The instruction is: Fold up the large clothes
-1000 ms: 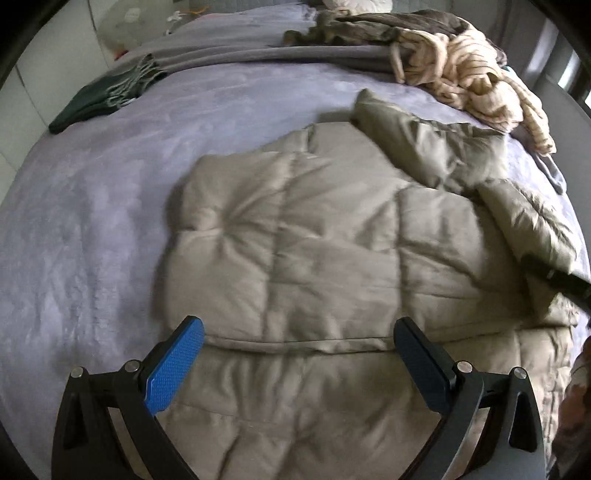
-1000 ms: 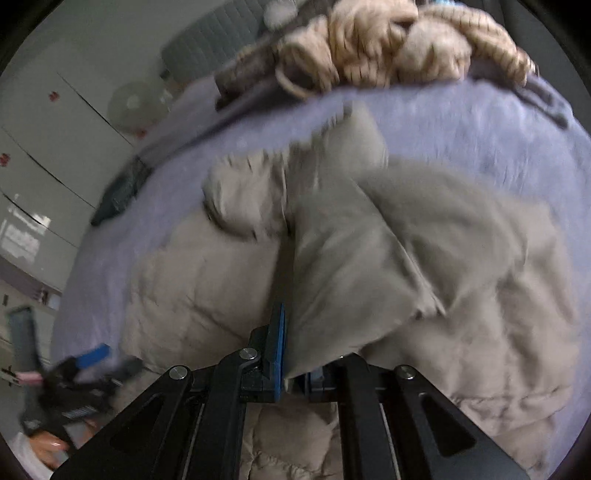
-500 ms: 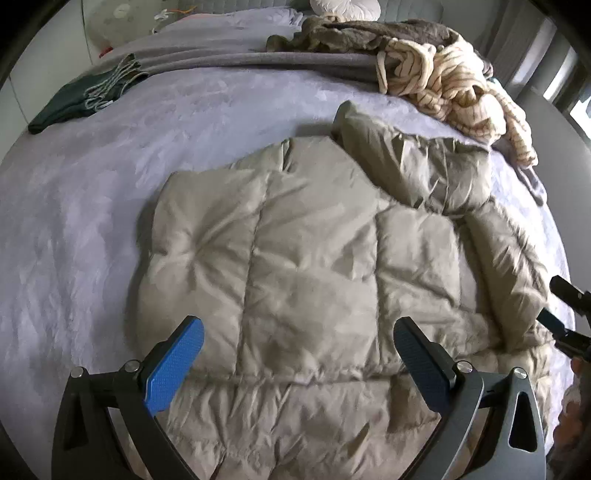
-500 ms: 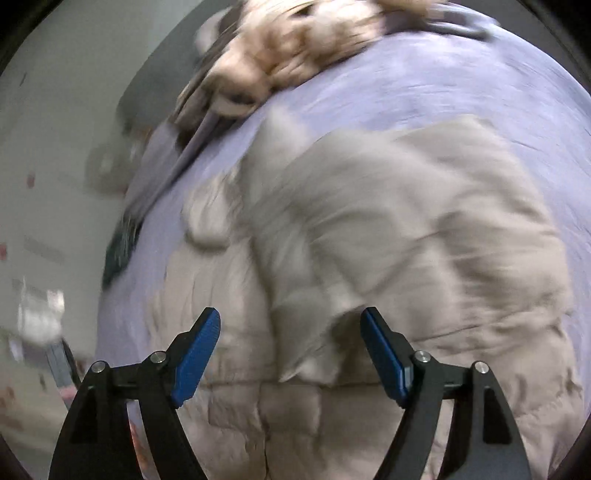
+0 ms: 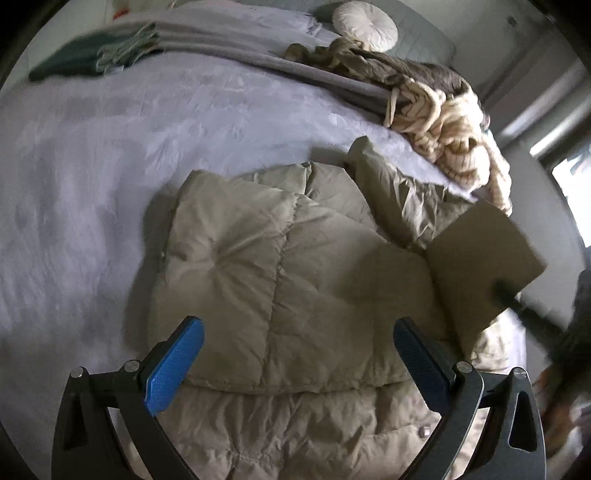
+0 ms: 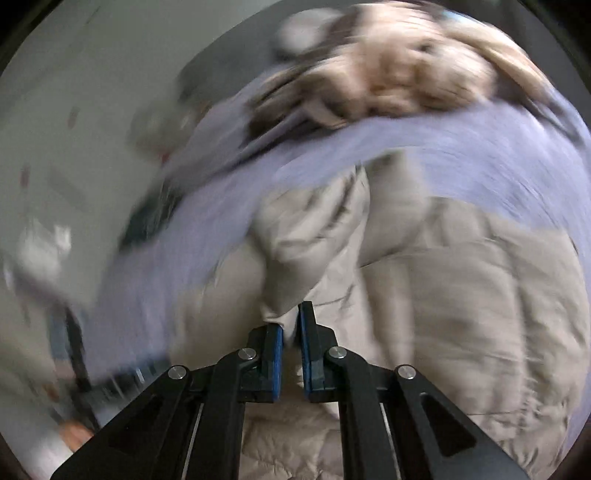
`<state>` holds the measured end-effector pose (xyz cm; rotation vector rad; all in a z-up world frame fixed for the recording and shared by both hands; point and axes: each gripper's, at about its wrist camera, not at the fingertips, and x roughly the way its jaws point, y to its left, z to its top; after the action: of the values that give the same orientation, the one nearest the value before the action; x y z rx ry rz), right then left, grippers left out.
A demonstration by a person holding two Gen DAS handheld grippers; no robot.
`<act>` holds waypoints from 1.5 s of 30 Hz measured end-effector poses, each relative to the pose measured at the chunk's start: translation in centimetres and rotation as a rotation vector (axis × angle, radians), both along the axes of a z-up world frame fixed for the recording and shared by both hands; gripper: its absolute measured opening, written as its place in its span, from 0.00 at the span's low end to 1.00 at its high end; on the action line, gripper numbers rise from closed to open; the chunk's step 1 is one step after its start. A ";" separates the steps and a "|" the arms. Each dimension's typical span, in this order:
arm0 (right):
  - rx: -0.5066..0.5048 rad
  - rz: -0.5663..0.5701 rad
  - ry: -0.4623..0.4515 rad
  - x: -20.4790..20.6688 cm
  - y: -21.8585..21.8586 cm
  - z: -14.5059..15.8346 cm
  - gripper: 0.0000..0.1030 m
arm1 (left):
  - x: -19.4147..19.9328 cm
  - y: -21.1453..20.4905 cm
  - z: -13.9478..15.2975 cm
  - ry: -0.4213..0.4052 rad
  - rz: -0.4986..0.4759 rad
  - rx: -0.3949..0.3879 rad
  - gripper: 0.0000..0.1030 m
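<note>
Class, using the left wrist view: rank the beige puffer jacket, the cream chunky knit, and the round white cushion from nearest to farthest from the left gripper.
1. Beige puffer jacket: directly beneath and ahead of the left gripper.
2. Cream chunky knit: beyond the jacket, upper right on the bed.
3. Round white cushion: farthest, at the head of the bed.

The light is soft and a bit dim, like a gray day. In the left wrist view a bright window (image 5: pixel 570 177) glows at the right edge. The puffy coat (image 5: pixel 280 280) casts a dark shadow on the purple blanket (image 5: pixel 92 177). That view is mostly sharp. The right wrist view is very smeared. Both pictures bend round, with black corners.
</note>
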<state>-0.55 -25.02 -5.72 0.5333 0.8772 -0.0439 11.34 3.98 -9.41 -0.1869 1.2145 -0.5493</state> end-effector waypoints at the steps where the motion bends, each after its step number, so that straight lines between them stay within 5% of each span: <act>1: -0.051 0.060 0.025 0.6 2.2 -0.5 0.09 | 0.1 0.2 -0.1 0.015 0.004 -0.022 1.00; 7: -0.115 0.222 0.190 1.1 8.2 -4.8 0.17 | 0.4 -0.7 -0.7 0.087 -0.032 -0.150 1.00; 9: -0.056 0.222 0.212 0.2 7.4 -5.6 0.25 | 0.5 -1.7 -0.9 0.107 -0.053 -0.168 1.00; 10: -0.030 0.213 0.215 -0.8 6.9 -5.5 0.37 | 0.5 -2.4 -1.1 0.117 -0.065 -0.172 1.00; 11: 0.002 0.191 0.215 -2.1 5.7 -5.4 0.55 | 0.4 -2.9 -1.2 0.123 -0.073 -0.175 1.00; 13: 0.041 0.141 0.201 -3.5 3.4 -5.1 0.66 | 0.5 -4.3 -1.5 0.135 -0.098 -0.179 1.00; 20: 0.335 -0.292 0.210 -13.5 -9.8 -7.4 0.66 | 1.6 -9.2 -2.8 0.133 -0.156 -0.141 0.99; 23: 0.448 -0.457 0.147 -16.4 -14.6 -8.5 0.66 | 1.8 -11.5 -3.0 0.133 -0.199 -0.139 0.74; 25: 0.465 -0.517 0.116 -17.6 -16.4 -8.7 0.66 | 1.6 -12.4 -2.9 0.126 -0.222 -0.134 0.35; 27: 0.461 -0.557 0.114 -17.8 -18.0 -9.0 0.65 | 1.2 -13.0 -2.5 0.090 -0.242 -0.102 0.13; 28: 0.453 -0.564 0.118 -17.7 -18.4 -9.1 0.47 | 1.0 -12.9 -2.2 0.075 -0.241 -0.102 0.13; 29: 0.424 -0.575 0.140 -17.6 -18.9 -9.1 0.17 | 0.6 -12.5 -1.7 0.056 -0.235 -0.107 0.13; 30: 0.400 -0.573 0.148 -17.4 -19.1 -9.1 0.10 | 0.3 -11.9 -1.5 0.045 -0.232 -0.107 0.12; 34: 0.338 -0.471 0.100 -16.0 -18.5 -7.5 0.08 | -1.0 -9.5 -2.3 0.025 -0.214 -0.040 0.12; 38: 0.264 -0.410 0.179 -15.1 -16.6 -8.6 0.08 | -1.1 -8.7 -4.4 0.051 -0.194 0.020 0.13; 41: 0.303 -0.428 0.203 -15.1 -16.6 -10.0 0.08 | -1.2 -8.6 -4.0 0.025 -0.172 0.064 0.14; 43: 0.329 -0.430 0.206 -15.4 -16.7 -9.9 0.13 | -1.3 -8.3 -3.3 -0.004 -0.156 0.112 0.35; 45: 0.315 -0.385 0.240 -15.9 -16.2 -9.2 0.34 | -1.3 -7.2 -2.3 -0.035 -0.134 0.112 0.56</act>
<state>-16.49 -41.18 -14.88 1.0035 1.0108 -0.3303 10.05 -3.18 -11.68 -0.0011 1.2255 -0.5969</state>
